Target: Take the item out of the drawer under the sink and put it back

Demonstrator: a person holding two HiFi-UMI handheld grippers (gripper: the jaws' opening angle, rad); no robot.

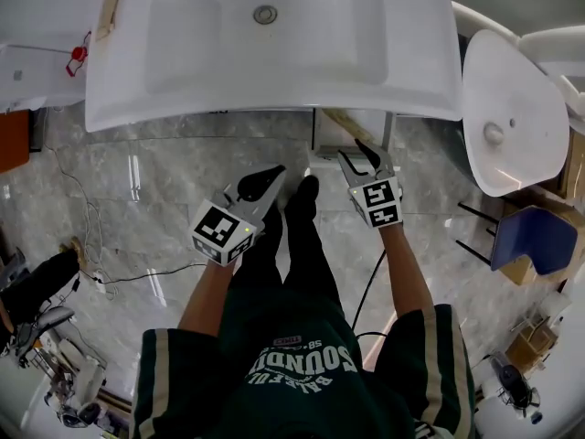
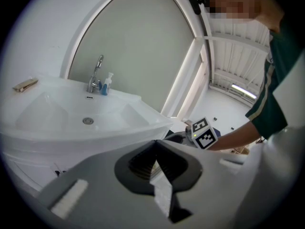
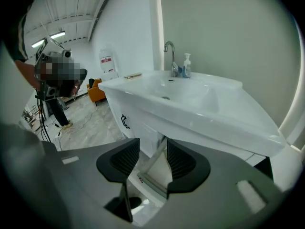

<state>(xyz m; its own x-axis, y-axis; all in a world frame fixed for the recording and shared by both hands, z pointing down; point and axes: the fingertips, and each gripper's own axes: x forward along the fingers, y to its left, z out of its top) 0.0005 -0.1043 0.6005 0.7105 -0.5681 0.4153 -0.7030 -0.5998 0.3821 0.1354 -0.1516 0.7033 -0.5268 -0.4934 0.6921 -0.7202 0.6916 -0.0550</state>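
The white sink (image 1: 274,71) fills the top of the head view. An open white drawer (image 3: 151,178) sticks out from the cabinet below it, and a bit of it shows under the sink's front edge (image 1: 327,158). My right gripper (image 3: 152,148) stands open just in front of the drawer, and the drawer's rim shows through the gap. Nothing is between its pads. In the head view the right gripper (image 1: 358,158) points at the drawer. My left gripper (image 2: 155,147) is shut and empty, held back to the left (image 1: 272,172). I see no item from the drawer.
A faucet (image 3: 169,56) and a soap bottle (image 3: 187,63) stand at the back of the sink, and a wooden piece (image 1: 110,7) lies on its left rim. A white basin (image 1: 512,117) and a blue chair (image 1: 535,236) are to the right. Cables (image 1: 119,277) cross the marble floor.
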